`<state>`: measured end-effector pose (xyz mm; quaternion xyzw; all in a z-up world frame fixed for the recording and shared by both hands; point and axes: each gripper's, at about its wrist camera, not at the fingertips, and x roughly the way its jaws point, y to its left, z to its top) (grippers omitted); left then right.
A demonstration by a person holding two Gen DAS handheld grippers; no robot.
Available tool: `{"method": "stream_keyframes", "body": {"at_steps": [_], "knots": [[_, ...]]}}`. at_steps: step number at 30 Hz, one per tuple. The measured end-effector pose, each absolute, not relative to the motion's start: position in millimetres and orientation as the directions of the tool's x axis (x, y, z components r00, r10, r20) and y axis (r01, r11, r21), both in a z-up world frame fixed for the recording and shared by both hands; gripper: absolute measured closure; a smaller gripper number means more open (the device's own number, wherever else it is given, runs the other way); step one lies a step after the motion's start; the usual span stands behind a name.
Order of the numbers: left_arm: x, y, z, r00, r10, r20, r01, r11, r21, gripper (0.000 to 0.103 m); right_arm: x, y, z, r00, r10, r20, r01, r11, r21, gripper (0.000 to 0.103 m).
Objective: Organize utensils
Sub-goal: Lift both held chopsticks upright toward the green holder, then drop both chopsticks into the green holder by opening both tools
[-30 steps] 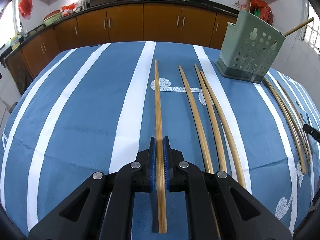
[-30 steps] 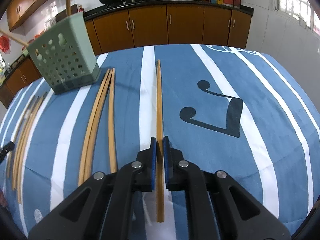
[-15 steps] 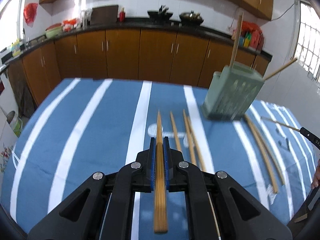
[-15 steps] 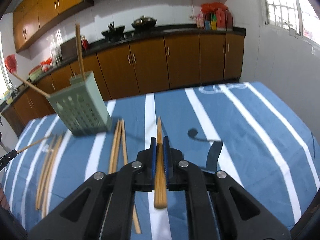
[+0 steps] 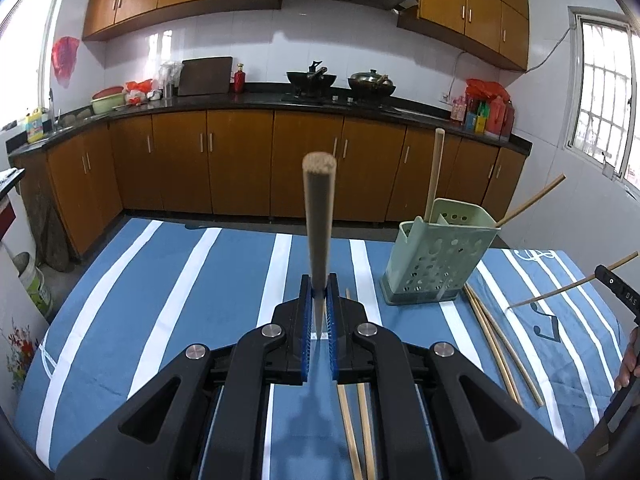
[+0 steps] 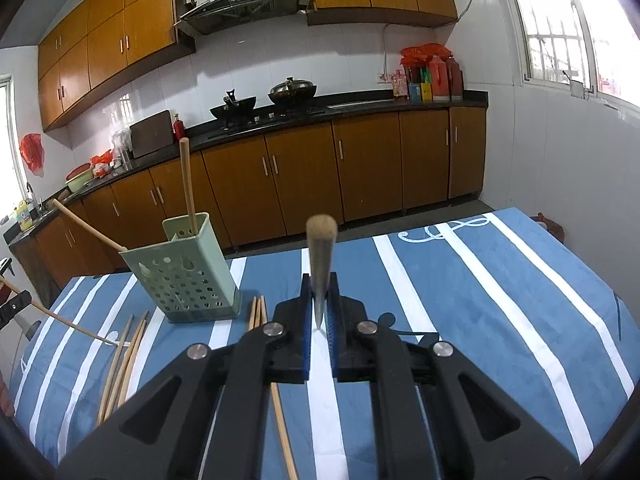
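My left gripper (image 5: 319, 286) is shut on a bamboo chopstick (image 5: 319, 216), which is held off the cloth with its thick end tilted up toward the camera. My right gripper (image 6: 319, 292) is likewise shut on a second chopstick (image 6: 320, 256), also raised. The pale green perforated holder (image 5: 436, 264) stands on the striped table to the right of the left gripper, and in the right wrist view the holder (image 6: 188, 276) is to the left. Two chopsticks (image 5: 433, 176) lean inside it. Loose chopsticks (image 5: 494, 340) lie on the cloth beside its base.
More loose chopsticks (image 6: 122, 356) lie left of the holder, and a few (image 6: 258, 312) just right of it. The blue and white striped cloth (image 6: 500, 300) covers the table. Brown cabinets (image 5: 240, 164) and a worktop with pans run behind. A hand (image 5: 630, 356) shows at the right edge.
Both grippers rose and tipped upward, lifting their chopsticks off the cloth. The sticks lay flat on the table a second ago and now point up toward the cameras.
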<state>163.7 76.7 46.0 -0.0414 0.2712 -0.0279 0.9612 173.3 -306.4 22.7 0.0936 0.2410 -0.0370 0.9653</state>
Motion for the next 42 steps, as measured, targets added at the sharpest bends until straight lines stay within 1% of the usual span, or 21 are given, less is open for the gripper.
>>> {"method": "stream_keyframes", "body": {"at_steps": [5,8,14,16,19,21,24,27,30,33,35,42], "knots": [[165,74,51,0.856,-0.077,-0.511,0.036,0.995,-0.09,0.096,173,-308,26,0.887,-0.021,-0.461,0.11,0.98,0.167,0.095],[162,70,62,0.865,-0.089,-0.494,0.054,0.995,-0.085,0.096,171,-307,39,0.9,0.005,-0.436,0.086,0.978,0.188,0.095],[152,56,99,0.877,-0.182,-0.444,0.143,0.982,-0.121,0.096,163,-297,86,0.908,0.156,-0.389,-0.058,0.966,0.253,0.095],[149,48,111,0.88,-0.217,-0.423,0.18,0.975,-0.127,0.096,159,-292,103,0.904,0.224,-0.365,-0.124,0.953,0.277,0.095],[147,34,128,0.88,-0.274,-0.387,0.235,0.961,-0.145,0.096,157,-284,124,0.903,0.288,-0.319,-0.19,0.933,0.305,0.095],[149,22,140,0.889,-0.296,-0.35,0.258,0.954,-0.15,0.096,160,-278,135,0.91,0.296,-0.291,-0.205,0.931,0.303,0.095],[159,8,153,0.91,-0.289,-0.298,0.256,0.956,-0.146,0.096,169,-268,146,0.924,0.28,-0.26,-0.202,0.936,0.288,0.095],[172,-1,163,0.926,-0.278,-0.256,0.242,0.956,-0.163,0.096,184,-257,152,0.932,0.267,-0.244,-0.198,0.941,0.275,0.095],[185,-8,169,0.95,-0.233,-0.209,0.208,0.969,-0.133,0.096,200,-247,154,0.94,0.249,-0.234,-0.189,0.95,0.249,0.095],[205,-13,165,0.948,-0.223,-0.226,0.196,0.971,-0.136,0.096,221,-239,151,0.938,0.233,-0.255,-0.176,0.957,0.229,0.095],[223,-14,154,0.94,-0.219,-0.261,0.186,0.972,-0.147,0.096,233,-236,145,0.933,0.226,-0.281,-0.166,0.961,0.221,0.095],[250,-12,119,0.917,-0.221,-0.333,0.173,0.97,-0.168,0.096,269,-234,119,0.904,0.223,-0.365,-0.143,0.962,0.233,0.095]]}}
